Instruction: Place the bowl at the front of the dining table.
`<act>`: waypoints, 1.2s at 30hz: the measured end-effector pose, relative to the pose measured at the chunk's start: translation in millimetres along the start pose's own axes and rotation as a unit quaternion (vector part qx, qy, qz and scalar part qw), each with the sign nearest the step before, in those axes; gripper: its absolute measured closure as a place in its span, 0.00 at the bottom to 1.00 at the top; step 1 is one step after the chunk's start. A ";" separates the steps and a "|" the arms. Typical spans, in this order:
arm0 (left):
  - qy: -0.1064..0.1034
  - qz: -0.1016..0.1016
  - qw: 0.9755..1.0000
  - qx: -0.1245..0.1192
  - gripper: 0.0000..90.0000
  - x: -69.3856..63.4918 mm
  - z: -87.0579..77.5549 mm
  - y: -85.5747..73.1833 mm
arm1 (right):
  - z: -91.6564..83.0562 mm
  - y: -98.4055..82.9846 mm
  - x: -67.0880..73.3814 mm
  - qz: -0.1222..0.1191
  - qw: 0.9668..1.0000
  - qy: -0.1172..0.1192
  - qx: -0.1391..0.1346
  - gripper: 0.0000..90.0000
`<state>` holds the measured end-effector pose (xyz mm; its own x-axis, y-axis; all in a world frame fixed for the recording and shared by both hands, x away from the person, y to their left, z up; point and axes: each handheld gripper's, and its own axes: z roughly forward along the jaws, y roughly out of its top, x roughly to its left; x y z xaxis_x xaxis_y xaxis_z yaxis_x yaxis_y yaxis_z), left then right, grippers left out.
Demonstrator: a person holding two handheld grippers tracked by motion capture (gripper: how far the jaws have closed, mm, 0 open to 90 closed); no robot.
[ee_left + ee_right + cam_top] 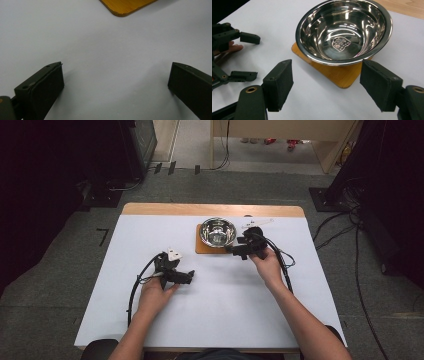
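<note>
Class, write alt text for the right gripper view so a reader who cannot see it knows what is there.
A shiny steel bowl, empty, sits on a square wooden board on a white table, just beyond the open right gripper, whose two black jaws stand wide apart with nothing between them. At the left edge, the left gripper is also open in the person's hand.

there is one steel bowl (pixel 217 231) and one wooden board (pixel 201 248) under it, both on one worktop (pixel 225 305) with a white cover. two tongs are counted, the left tongs (pixel 191 276) and the right tongs (pixel 231 249), each in one of two hands. one small white piece (pixel 257 224) lies beyond the bowl, too small to name.
</note>
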<state>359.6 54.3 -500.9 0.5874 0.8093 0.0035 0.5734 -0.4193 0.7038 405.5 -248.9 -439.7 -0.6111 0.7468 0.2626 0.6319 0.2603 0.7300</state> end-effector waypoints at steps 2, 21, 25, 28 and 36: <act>0.000 0.001 1.000 0.001 0.00 0.1 -0.1 0.0 | -0.7 -2.7 2.6 -0.005 1.000 -0.001 0.000 0.30; 0.000 0.001 1.000 0.000 0.00 0.1 -0.1 0.0 | -2.0 -22.0 11.8 -0.021 1.000 -0.010 0.016 0.28; 0.000 0.001 1.000 0.000 0.00 0.1 -0.1 0.0 | -2.1 -27.4 12.1 -0.021 1.000 -0.014 0.019 0.28; 0.000 0.001 1.000 0.000 0.00 0.1 0.0 0.0 | -1.4 -32.0 12.6 -0.021 0.999 -0.015 0.019 0.28; 0.000 0.000 1.000 0.000 0.00 0.0 0.0 0.0 | 5.7 -42.1 9.9 -0.028 0.998 -0.048 0.036 0.28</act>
<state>359.6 54.3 -500.9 0.5874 0.8093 0.0038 0.5734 -0.4194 0.7038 375.6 -249.0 -471.4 -0.6002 0.7841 0.1580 0.6328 0.3446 0.6934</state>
